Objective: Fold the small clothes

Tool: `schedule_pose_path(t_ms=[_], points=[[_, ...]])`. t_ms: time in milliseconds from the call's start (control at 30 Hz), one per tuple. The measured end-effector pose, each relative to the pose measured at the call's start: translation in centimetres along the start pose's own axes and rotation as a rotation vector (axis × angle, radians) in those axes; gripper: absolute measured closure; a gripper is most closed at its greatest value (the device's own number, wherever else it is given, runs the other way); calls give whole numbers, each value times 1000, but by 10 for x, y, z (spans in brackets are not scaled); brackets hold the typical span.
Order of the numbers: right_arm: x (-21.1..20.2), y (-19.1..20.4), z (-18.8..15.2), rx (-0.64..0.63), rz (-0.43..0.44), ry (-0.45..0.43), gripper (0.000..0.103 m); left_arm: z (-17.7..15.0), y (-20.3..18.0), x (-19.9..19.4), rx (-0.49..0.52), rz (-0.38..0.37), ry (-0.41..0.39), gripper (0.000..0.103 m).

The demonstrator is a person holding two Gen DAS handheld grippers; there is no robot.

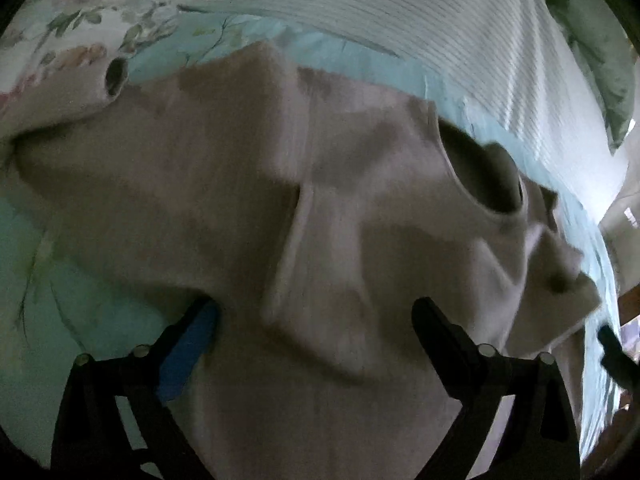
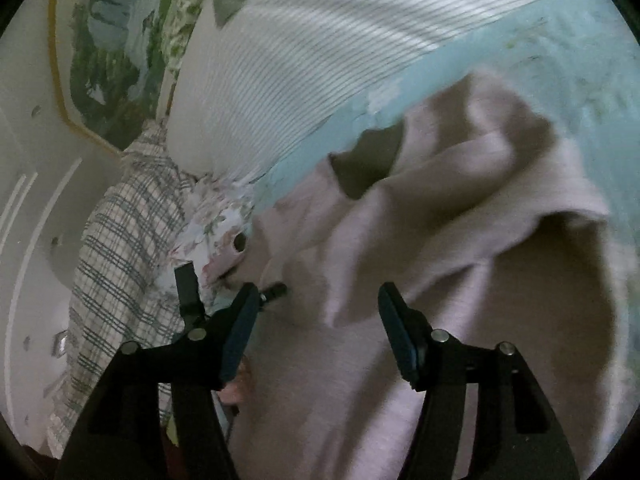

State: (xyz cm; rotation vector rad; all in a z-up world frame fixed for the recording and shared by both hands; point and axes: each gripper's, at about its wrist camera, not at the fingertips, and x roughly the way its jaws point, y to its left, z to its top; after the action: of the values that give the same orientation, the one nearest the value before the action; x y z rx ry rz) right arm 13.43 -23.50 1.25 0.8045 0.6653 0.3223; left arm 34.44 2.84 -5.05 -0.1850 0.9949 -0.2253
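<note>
The pinkish top (image 1: 248, 184) is spread rumpled on the bed, over a light blue floral sheet (image 1: 60, 300), neck hole (image 1: 484, 180) toward the striped pillow (image 1: 400, 28). Left claw (image 1: 316, 320) sits right above the fabric w/ jaws wide apart, nothing pinched; cloth fills the gap btwn the fingers but looks like it's underneath, not gripped. Right claw (image 2: 318, 308) is released too, jaws partly apart, hovering over the top's bunched-up side; a fold (image 2: 500, 184) is heaped just ahead of it. Frames are blurry tbh. Beyond that: a plaid blanket (image 2: 116, 240) at the bed edge in the right wrist view, and a green pillow (image 1: 596, 52) past the striped one.
</note>
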Motion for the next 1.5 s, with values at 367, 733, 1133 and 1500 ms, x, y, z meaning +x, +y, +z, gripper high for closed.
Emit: schedule_pose_path(t_ms=[367,733,1133,1500], points=[[-55,-37,34,-35,-230,-120,40,6,23,-34,-43,46,-218,96],[29,-94,105,-89,-416,58,39,-20,33,-54,-57,13,-288,96],[18,-142,118,21,-425,0,93,-15,6,-53,-4,-33,-307,96],[6,-80,117,-260,-552,-79,34,-6,14,-20,55,-40,-136,55]])
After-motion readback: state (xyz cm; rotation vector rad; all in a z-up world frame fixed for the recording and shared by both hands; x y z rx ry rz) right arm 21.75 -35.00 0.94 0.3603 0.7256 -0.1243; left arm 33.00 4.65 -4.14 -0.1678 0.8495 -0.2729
